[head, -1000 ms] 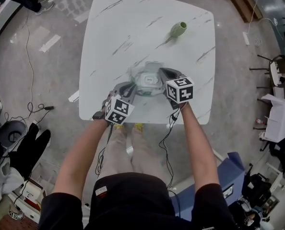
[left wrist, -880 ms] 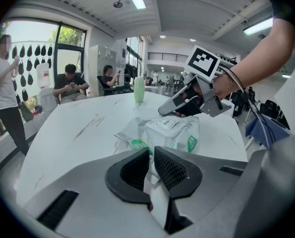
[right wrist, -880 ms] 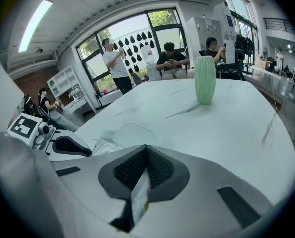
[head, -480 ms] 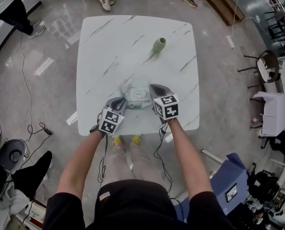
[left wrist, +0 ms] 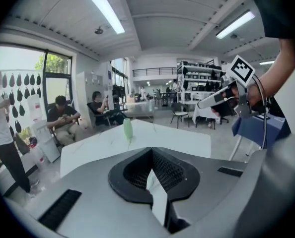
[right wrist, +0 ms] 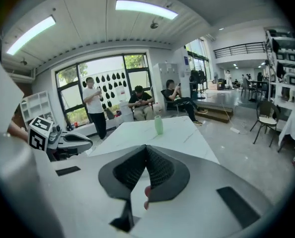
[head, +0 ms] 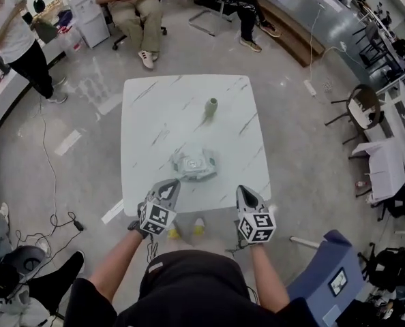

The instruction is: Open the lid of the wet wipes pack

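Note:
The wet wipes pack (head: 194,165) lies on the near half of the white marble table (head: 155,114), a crumpled pale wrapper with a white oval lid on top; I cannot tell whether the lid stands open. Both grippers hang in the air near the table's front edge, apart from the pack. My left gripper (head: 168,185) (left wrist: 151,151) is shut with nothing held. My right gripper (head: 245,191) (right wrist: 146,148) is shut and empty too. Neither gripper view shows the pack. Each gripper shows in the other's view, the right gripper (left wrist: 222,95) and the left gripper (right wrist: 70,142).
A green vase (head: 211,107) (left wrist: 128,129) (right wrist: 159,124) stands on the table's far half. Two seated people (head: 138,9) and a standing person (head: 15,43) are beyond the table. A blue chair (head: 325,278) is at my right, and cables (head: 49,182) lie on the floor at the left.
Both grippers came off the pack, rose and drew back over the table's front edge. The left jaws closed. The pack stays on the table, and the head view now takes in more of the room.

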The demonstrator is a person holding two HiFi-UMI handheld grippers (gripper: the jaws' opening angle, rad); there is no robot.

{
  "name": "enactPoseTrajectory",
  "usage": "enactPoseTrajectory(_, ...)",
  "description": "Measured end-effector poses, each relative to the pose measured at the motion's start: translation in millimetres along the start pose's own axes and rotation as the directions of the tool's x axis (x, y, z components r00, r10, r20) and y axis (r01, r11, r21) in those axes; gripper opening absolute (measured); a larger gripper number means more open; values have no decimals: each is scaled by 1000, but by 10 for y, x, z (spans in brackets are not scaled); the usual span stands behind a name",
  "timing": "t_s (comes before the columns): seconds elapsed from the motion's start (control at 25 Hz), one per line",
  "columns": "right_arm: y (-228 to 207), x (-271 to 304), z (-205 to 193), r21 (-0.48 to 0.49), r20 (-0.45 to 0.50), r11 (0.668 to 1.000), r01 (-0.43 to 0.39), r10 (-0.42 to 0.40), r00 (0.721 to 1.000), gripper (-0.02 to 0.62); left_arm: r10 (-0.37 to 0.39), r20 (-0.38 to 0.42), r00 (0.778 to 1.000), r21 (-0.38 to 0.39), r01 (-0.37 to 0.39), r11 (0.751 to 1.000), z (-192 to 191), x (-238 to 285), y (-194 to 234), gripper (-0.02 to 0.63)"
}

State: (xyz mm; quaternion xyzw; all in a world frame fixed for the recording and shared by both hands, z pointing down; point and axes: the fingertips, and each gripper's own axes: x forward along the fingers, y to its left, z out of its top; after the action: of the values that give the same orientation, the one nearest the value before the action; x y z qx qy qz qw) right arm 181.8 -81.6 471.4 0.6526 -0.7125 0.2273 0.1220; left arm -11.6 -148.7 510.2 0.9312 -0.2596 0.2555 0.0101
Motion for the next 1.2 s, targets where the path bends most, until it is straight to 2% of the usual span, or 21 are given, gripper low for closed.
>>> enactPoseTrajectory(0.16, 118, -405, 232, 27, 74, 1000, 9, -11, 997, 2, 37, 76, 996, 125, -46, 991, 547, -398, -61, 18)
enactPoseTrajectory(0.28, 249, -581, 402, -7, 123, 1000, -1, 2, 992, 2, 94, 132, 987, 200, -119, 972, 896, -613, -90, 18)
enactPoseTrajectory(0.44, 439, -743, 581, -65, 171, 998, -21, 32, 985, 2, 150, 178, 973, 258, -193, 947, 1226, -852, -139, 18)
enactPoseTrajectory(0.68, 472, -909, 704, -113, 213, 993, -27, 51, 976, 2, 179, 195, 964, 438, -249, 864, 1319, -967, -247, 18)
enactPoseTrajectory(1.04, 615, -1029, 709, -153, 236, 988, -35, 71, 969, 2, 213, 192, 958, 468, -280, 838, 1258, -1152, -223, 18)
enactPoseTrajectory(1.2, 686, -1037, 721, -178, 238, 983, -37, 79, 968, 2, 215, 192, 958, 474, -282, 834, 1262, -1186, -233, 18)
